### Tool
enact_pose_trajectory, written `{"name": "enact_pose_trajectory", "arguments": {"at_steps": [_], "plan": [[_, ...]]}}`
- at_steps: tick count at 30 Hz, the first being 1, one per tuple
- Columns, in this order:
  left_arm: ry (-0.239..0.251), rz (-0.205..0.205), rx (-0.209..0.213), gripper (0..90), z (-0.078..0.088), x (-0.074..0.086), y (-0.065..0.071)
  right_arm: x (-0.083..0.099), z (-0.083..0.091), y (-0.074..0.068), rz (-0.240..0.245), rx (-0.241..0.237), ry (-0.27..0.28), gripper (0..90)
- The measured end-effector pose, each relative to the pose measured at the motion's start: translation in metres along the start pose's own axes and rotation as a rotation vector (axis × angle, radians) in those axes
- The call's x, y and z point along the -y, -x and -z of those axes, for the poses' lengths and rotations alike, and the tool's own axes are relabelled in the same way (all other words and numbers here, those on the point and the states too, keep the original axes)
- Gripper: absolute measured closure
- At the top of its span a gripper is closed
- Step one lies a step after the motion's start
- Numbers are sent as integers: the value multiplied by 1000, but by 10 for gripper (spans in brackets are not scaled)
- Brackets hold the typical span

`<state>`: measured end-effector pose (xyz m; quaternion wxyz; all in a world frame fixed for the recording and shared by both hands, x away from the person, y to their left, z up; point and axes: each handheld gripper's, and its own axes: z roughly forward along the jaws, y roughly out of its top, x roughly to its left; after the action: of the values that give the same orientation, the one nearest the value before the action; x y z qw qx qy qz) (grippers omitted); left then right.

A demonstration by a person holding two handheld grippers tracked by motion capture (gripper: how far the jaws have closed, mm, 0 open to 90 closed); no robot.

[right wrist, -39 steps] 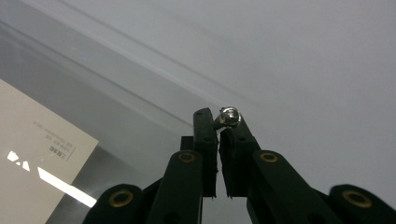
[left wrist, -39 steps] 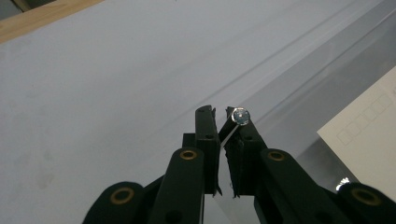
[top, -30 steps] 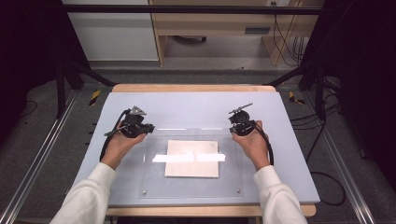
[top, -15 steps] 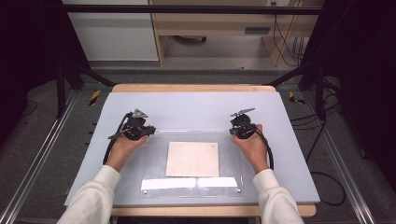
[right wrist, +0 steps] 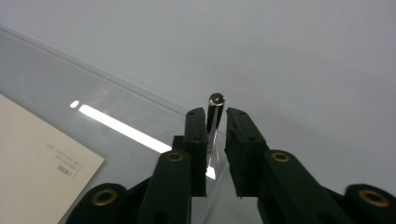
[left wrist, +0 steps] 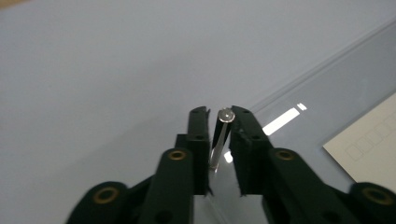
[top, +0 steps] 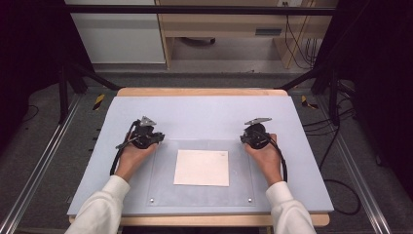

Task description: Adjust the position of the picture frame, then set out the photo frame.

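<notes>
A clear acrylic plate (top: 160,170) lies flat on the pale blue mat (top: 204,112), over a white paper sheet (top: 202,167). My left gripper (top: 155,138) is at the plate's far left corner and my right gripper (top: 245,138) at its far right corner. In the left gripper view a small metal pin (left wrist: 223,128) stands between the jaws of the left gripper (left wrist: 219,112). In the right gripper view a like pin (right wrist: 215,106) stands between the jaws of the right gripper (right wrist: 215,113). Both pairs of jaws have just been opening, and there is a gap beside each pin.
Two small metal studs (top: 152,200) (top: 250,199) mark the plate's near corners. The mat reaches well beyond the plate on the far side. Black frame posts and cables stand off the table at both sides.
The plate's far edge has come down from a raised tilt to lie flat; the bright reflection slid toward the near edge and vanished. Both hands stayed at the far corners.
</notes>
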<state>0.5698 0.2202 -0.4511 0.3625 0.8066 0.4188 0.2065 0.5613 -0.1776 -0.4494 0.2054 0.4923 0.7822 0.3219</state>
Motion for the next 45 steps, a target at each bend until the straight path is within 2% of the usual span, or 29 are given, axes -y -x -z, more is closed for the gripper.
{"name": "enact_pose_trajectory", "arguments": {"at_steps": [1,2,3,4,6,9,10,13,17,20,21,22,25,28,29,31,34,39,43,45], "plan": [[26,-12,-41,594,7,-2,2,1,9,1,16,8,56,685],[26,-12,-41,532,7,-2,2,1,9,1,16,8,56,685],[74,-8,-76,482,15,-3,4,1,16,0,14,32,103,607],[74,-8,-76,453,15,-3,4,2,18,0,16,34,124,584],[116,-11,-103,434,21,-3,7,2,20,-1,16,44,138,561],[151,-19,-117,315,26,-4,11,3,22,-4,36,63,186,489],[157,-21,-131,277,27,-4,12,3,22,-6,32,59,188,485],[170,-1,-128,169,29,-5,12,3,21,-8,44,66,197,485],[175,11,-97,126,27,-5,12,2,17,-9,23,75,191,547],[171,4,-82,129,24,-4,15,2,14,-9,18,72,177,594],[169,1,-95,151,22,-4,17,2,13,-10,14,71,174,605],[168,1,-100,237,21,-3,17,2,12,-11,20,67,177,625],[158,9,-103,372,18,0,20,1,12,-12,13,67,182,637],[147,16,-102,478,15,2,21,0,11,-13,15,68,185,642],[151,19,-108,518,14,3,21,0,11,-13,16,68,185,647],[130,21,-122,582,12,3,21,0,11,-13,13,69,183,656],[134,25,-138,647,10,3,19,0,10,-13,8,64,183,681],[131,31,-135,764,9,2,19,0,9,-14,5,63,185,747],[121,30,-137,830,7,3,19,0,8,-14,4,66,186,806],[119,26,-139,834,7,3,20,0,8,-12,8,74,183,851]]}}
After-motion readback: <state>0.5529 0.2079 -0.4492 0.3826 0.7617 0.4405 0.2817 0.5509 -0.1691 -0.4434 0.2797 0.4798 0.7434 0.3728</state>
